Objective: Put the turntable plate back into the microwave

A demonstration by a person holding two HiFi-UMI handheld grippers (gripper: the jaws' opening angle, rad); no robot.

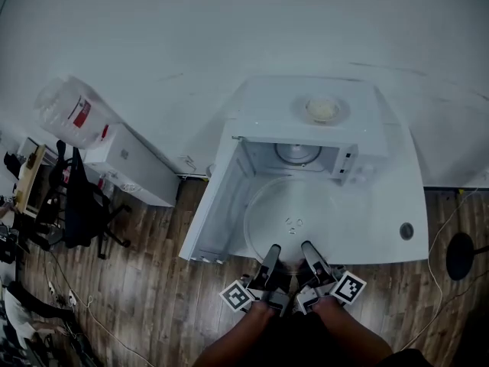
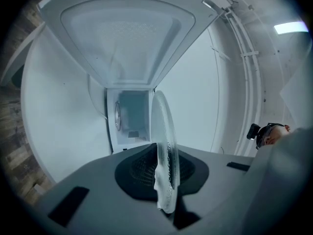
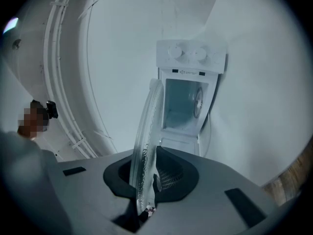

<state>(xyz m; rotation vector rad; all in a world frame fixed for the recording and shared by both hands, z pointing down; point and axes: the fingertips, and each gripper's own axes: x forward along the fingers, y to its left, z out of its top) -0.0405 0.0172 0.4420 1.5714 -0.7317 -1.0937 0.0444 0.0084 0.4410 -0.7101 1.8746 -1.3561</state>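
Observation:
The clear glass turntable plate (image 1: 293,219) hangs flat in front of the open white microwave (image 1: 306,117), just outside its cavity (image 1: 296,157). My left gripper (image 1: 270,258) and right gripper (image 1: 312,255) are both shut on the plate's near rim, side by side. In the left gripper view the plate (image 2: 164,146) stands edge-on, clamped in the left gripper (image 2: 164,182), with the cavity (image 2: 130,119) beyond. In the right gripper view the plate (image 3: 148,141) is pinched by the right gripper (image 3: 145,182), and the microwave (image 3: 188,104) lies ahead.
The microwave door (image 1: 216,205) swings open to the left. A small bowl (image 1: 323,109) rests on the microwave's top. The white table (image 1: 397,205) has a grommet hole (image 1: 406,231). Left on the wooden floor are a water jug (image 1: 72,113), a white cabinet (image 1: 131,163) and a black chair (image 1: 76,205).

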